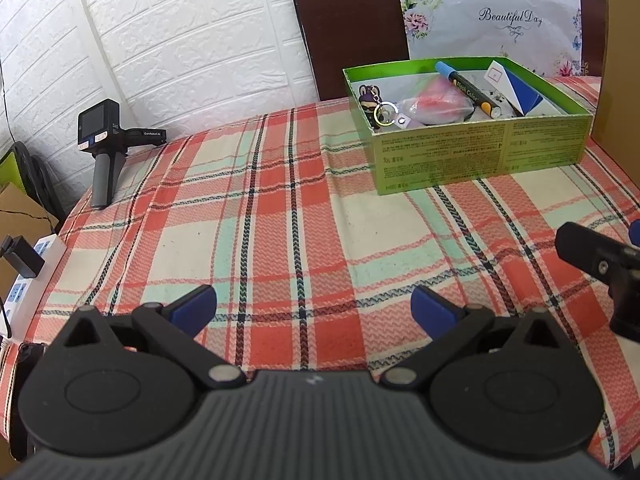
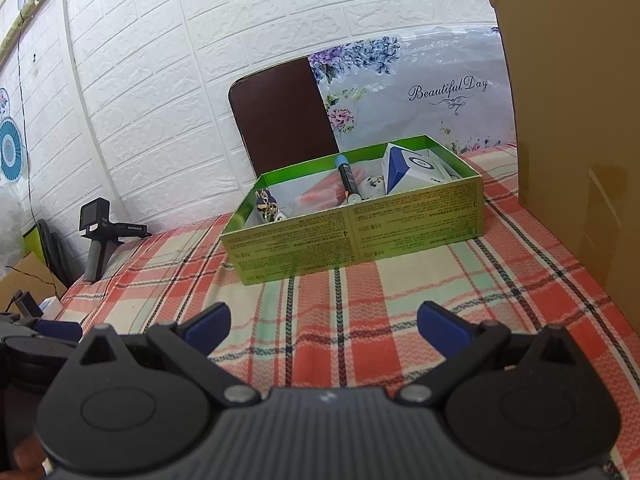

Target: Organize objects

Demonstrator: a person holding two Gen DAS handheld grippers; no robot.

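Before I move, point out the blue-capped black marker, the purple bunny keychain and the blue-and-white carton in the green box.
blue-capped black marker (image 1: 468,91), left wrist view, mid-barrel.
purple bunny keychain (image 1: 369,103), left wrist view, figure's body.
blue-and-white carton (image 2: 408,170), right wrist view, white face.

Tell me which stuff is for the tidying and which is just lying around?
For the job: green box, marker, keychain, pink bag, blue-white box.

Just lying about: camera, chair, cardboard, power strip.
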